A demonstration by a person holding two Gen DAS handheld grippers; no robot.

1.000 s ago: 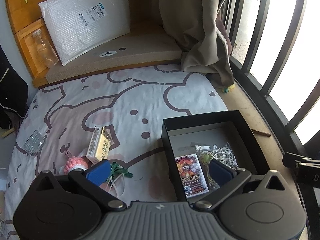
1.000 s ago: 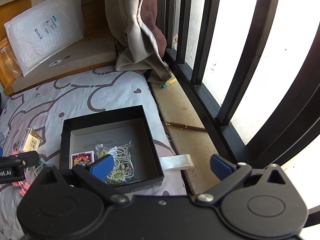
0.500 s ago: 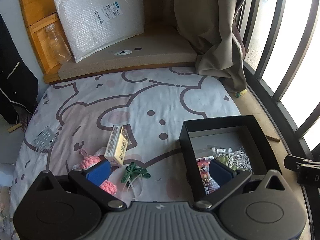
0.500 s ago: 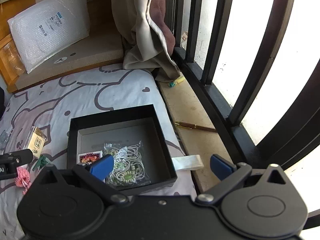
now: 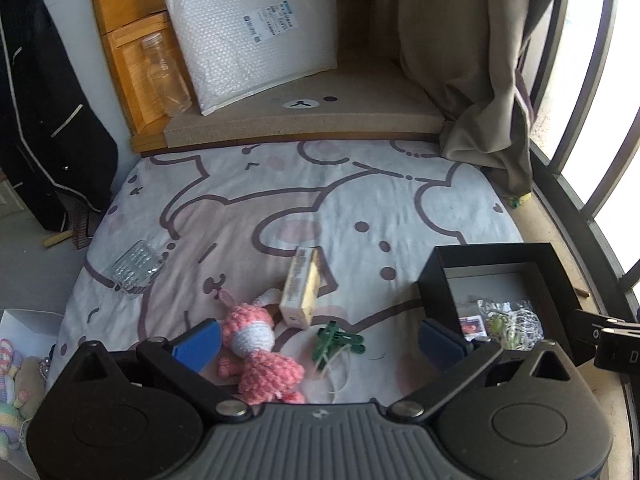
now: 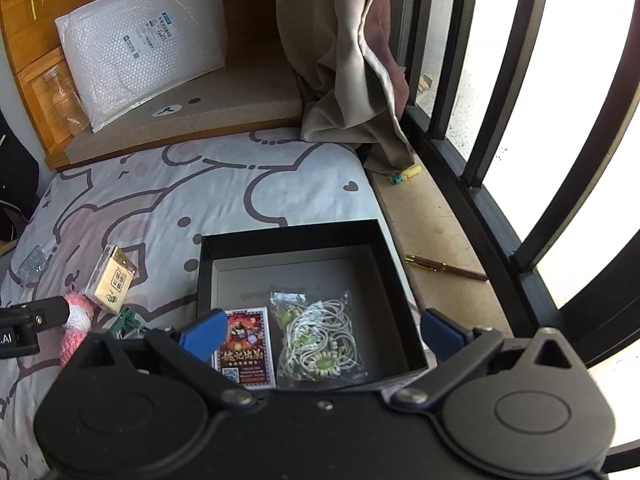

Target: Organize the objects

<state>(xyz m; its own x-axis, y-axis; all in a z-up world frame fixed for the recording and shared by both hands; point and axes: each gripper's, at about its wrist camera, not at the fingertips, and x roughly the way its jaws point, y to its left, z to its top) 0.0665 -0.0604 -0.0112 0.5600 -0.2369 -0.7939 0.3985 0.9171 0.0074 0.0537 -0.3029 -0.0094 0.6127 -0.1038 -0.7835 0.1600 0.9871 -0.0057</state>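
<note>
Both claws released: left gripper (image 5: 320,342) over pink crocheted bunny (image 5: 256,354); cream carton (image 5: 301,294), green clip (image 5: 338,343) left of black square box (image 6: 296,236); right gripper (image 6: 320,334) above it.

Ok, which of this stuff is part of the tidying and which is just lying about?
Job: black box, card pack and bead bag inside it; pink crochet toy, yellow box, green clip.

Lying about: bubble mailer, curtain, pen.
</note>
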